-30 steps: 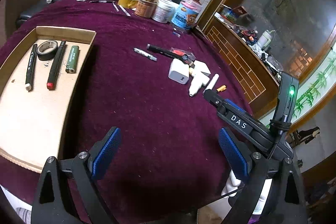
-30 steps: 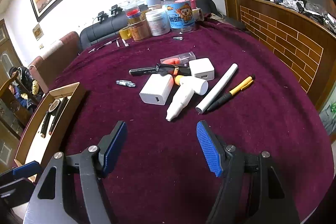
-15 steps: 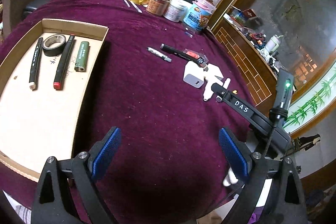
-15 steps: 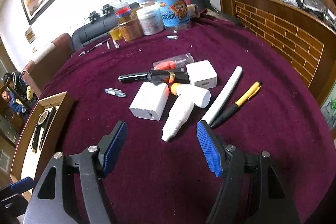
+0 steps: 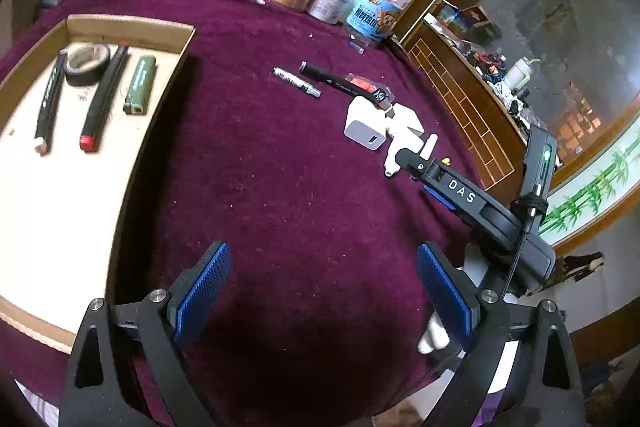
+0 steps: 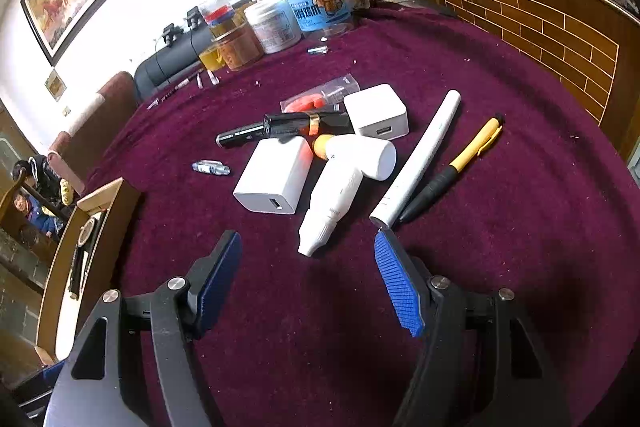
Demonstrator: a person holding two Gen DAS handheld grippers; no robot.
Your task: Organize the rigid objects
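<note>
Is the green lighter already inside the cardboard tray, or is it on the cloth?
Inside. The green lighter lies flat on the floor of the cardboard tray, beside the red-tipped marker, within the tray walls.

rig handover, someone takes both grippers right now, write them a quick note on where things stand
Left gripper: open, empty, over bare cloth beside the cardboard tray.
Right gripper: open, empty, just short of the white nozzle tool.
Done: two markers, tape roll and green lighter lie in the tray.
Left: chargers, white pen, yellow pen, black marker.
</note>
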